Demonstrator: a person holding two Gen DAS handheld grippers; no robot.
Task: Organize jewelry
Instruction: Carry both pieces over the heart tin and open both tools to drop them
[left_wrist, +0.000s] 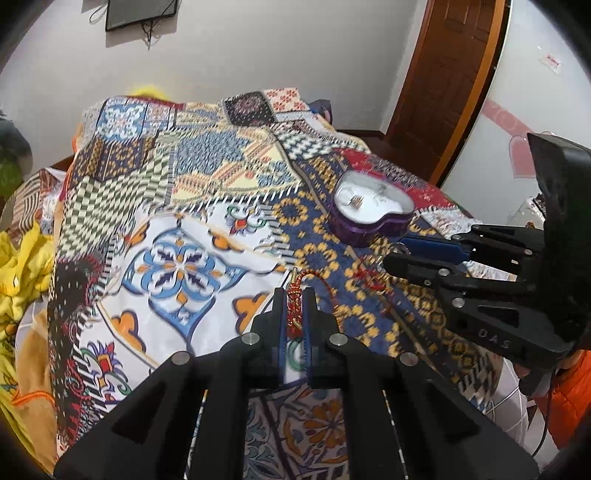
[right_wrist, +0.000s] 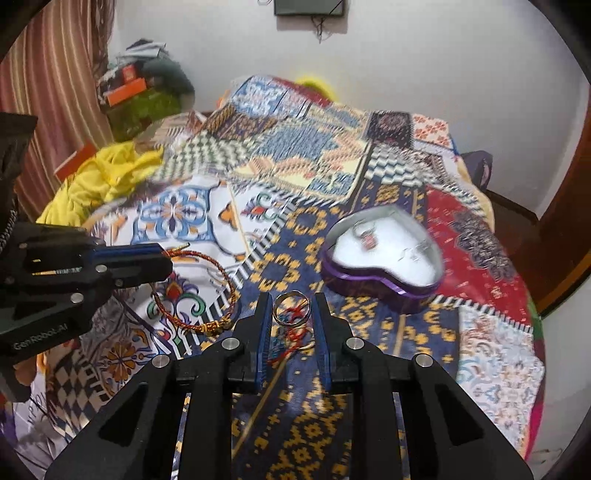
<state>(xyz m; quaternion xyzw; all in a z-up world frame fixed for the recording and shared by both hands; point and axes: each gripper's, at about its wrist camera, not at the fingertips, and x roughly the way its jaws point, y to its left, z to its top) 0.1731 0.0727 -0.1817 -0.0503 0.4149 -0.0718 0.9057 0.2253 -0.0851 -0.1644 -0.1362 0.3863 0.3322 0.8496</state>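
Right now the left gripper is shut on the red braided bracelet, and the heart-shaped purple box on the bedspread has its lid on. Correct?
Not quite. The left gripper is shut on the red braided bracelet, but the heart-shaped purple box is open: the right wrist view shows its white lining and small pieces inside.

Both views look forward and steeply down from close above a patterned bedspread (left_wrist: 192, 206). They share the heart box (left_wrist: 373, 206), upper right in the left view, right of centre, somewhat blurred, in the right view (right_wrist: 384, 254).
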